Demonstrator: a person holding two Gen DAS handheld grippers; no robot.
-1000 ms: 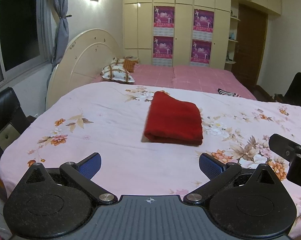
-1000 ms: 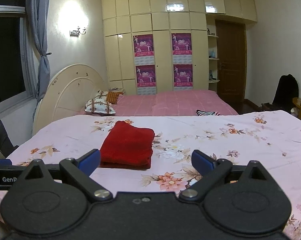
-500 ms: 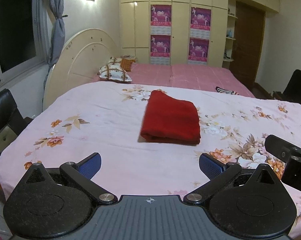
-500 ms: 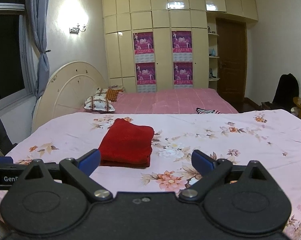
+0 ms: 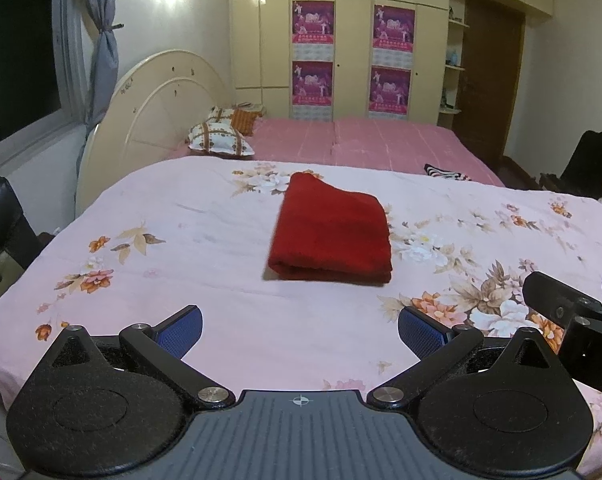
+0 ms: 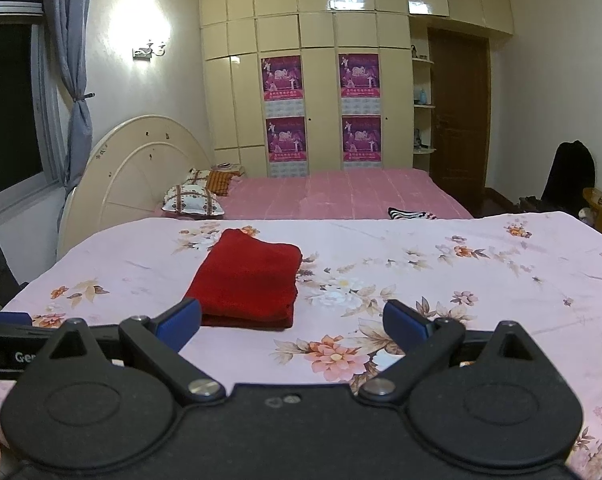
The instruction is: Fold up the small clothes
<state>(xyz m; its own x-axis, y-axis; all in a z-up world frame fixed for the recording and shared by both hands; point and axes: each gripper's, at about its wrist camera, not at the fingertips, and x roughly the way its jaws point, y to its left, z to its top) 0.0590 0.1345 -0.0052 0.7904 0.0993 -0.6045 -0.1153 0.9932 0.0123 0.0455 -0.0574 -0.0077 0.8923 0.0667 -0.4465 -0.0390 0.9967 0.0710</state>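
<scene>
The red folded cloth (image 5: 331,232) lay flat on the floral bedsheet (image 5: 189,240), well ahead of me. My left gripper (image 5: 300,326) hung spread and empty; my right gripper (image 6: 292,322) likewise, its far edge seemingly clear of the cloth.

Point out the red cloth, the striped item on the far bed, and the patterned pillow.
red cloth (image 5: 331,232), left wrist view, middle of its top surface
striped item (image 6: 407,213), right wrist view, its visible middle
pillow (image 5: 220,140), left wrist view, centre of its patterned face
</scene>
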